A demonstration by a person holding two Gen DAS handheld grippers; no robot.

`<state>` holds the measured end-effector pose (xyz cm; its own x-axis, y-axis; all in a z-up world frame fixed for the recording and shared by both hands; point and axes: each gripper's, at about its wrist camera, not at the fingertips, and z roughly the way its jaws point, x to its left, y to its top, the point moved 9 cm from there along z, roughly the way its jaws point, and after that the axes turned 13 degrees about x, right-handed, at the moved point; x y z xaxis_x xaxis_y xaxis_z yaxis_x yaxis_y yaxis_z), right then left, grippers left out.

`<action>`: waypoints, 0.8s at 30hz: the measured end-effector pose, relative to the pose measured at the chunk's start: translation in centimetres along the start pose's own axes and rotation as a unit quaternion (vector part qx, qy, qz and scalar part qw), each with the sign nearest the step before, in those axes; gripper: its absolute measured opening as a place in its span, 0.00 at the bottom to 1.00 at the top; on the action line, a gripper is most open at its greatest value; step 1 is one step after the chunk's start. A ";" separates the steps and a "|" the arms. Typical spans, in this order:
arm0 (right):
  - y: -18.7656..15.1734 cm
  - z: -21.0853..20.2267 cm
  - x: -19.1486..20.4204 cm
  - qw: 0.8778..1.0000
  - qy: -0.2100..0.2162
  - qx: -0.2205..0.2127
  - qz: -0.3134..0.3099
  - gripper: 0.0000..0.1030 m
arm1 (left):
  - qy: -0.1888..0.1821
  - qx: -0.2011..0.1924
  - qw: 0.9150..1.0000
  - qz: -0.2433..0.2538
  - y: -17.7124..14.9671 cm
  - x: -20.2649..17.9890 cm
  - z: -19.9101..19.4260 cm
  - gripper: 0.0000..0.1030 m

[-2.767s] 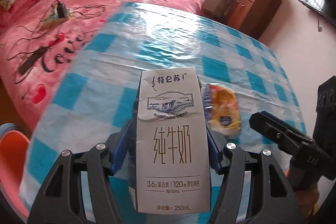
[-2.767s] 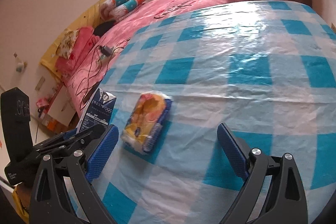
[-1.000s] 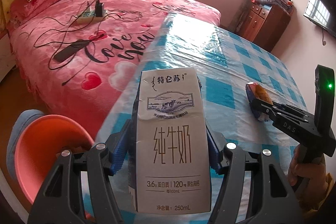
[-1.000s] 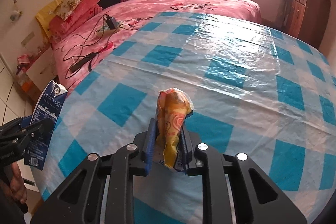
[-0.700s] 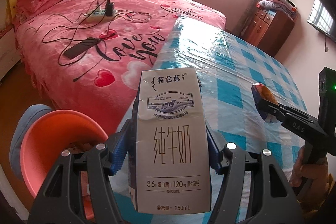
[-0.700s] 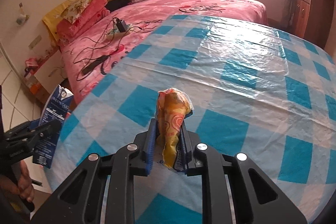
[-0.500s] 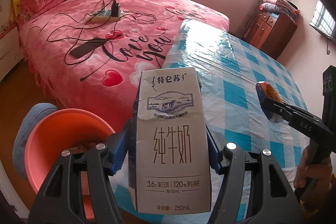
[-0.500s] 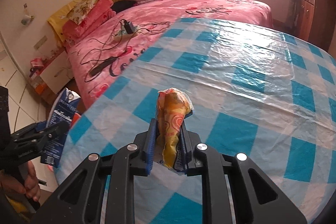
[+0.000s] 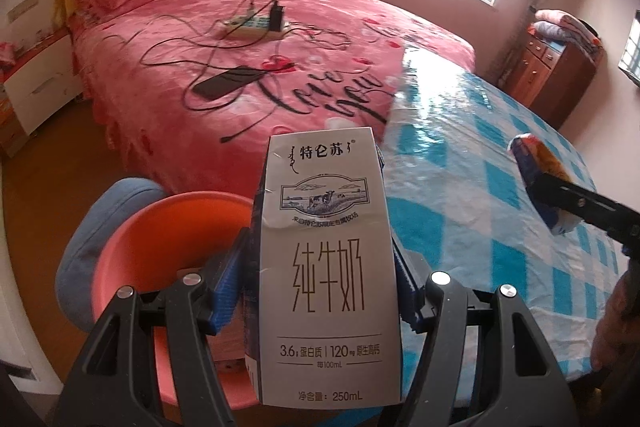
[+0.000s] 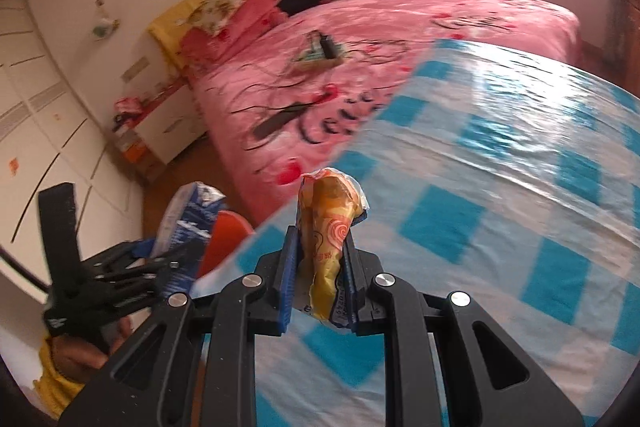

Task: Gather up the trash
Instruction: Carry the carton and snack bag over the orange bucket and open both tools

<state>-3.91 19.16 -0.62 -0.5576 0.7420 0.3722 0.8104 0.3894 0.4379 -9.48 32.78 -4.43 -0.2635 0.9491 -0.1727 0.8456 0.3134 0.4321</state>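
Observation:
My left gripper [image 9: 320, 279] is shut on a grey 250 mL milk carton [image 9: 326, 267], held upright beside the table's left edge, just right of an orange bin [image 9: 132, 251] on the floor. My right gripper [image 10: 320, 279] is shut on a crumpled yellow-orange snack wrapper [image 10: 326, 239], held above the blue-and-white checked table [image 10: 500, 207]. The wrapper also shows in the left wrist view [image 9: 540, 171], and the carton [image 10: 188, 215] and the bin [image 10: 224, 231] in the right wrist view.
A pink bed [image 9: 248, 67] with a power strip [image 9: 256, 25], cables and a black phone [image 9: 228, 83] lies beyond the bin. A blue cushion [image 9: 92, 231] sits by the bin. A wooden dresser [image 9: 556, 75] stands at the far right.
Both grippers have swung left, off the table's middle toward its left edge. The orange bin has come further into view under the carton. The right gripper closed on the wrapper earlier and keeps it.

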 end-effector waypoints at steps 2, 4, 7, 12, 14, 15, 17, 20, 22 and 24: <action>0.2 0.6 1.8 1.000 0.008 0.007 -0.018 0.21 | 0.006 0.001 1.000 -0.009 -0.3 1.1 0.1 0.62; 0.4 1.3 3.5 0.999 0.016 0.015 -0.034 0.21 | 0.014 0.004 1.000 -0.016 -0.6 2.1 0.3 0.62; 0.6 2.5 5.6 0.998 0.028 0.026 -0.050 0.21 | 0.026 0.006 0.999 -0.027 -1.2 3.6 0.5 0.62; 0.8 4.7 8.4 0.995 0.042 0.045 -0.076 0.21 | 0.043 0.016 0.998 -0.048 -2.1 6.1 1.1 0.62; 0.8 5.7 9.8 0.993 0.050 0.055 -0.090 0.21 | 0.049 0.021 0.997 -0.056 -2.6 7.1 1.5 0.62; 0.7 6.0 10.3 0.992 0.051 0.058 -0.095 0.21 | 0.052 0.024 0.997 -0.059 -2.8 7.4 1.7 0.62; 0.5 7.1 11.5 0.990 0.055 0.068 -0.107 0.21 | 0.057 0.030 0.996 -0.066 -3.3 8.3 2.2 0.62; 0.0 8.6 12.9 0.988 0.057 0.079 -0.122 0.21 | 0.063 0.039 0.995 -0.072 -3.8 9.0 2.9 0.62; -0.3 9.2 13.3 0.987 0.058 0.083 -0.128 0.21 | 0.067 0.043 0.994 -0.075 -4.0 9.4 3.3 0.62; -0.4 9.7 13.6 0.986 0.060 0.086 -0.129 0.21 | 0.072 0.048 0.993 -0.080 -4.2 9.8 3.7 0.62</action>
<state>-10.04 34.37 -3.70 -0.7586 0.5398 0.3648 0.6510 0.6512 0.3901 -13.93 40.68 -11.23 -0.4558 0.8844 -0.0999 0.8265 0.4623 0.3213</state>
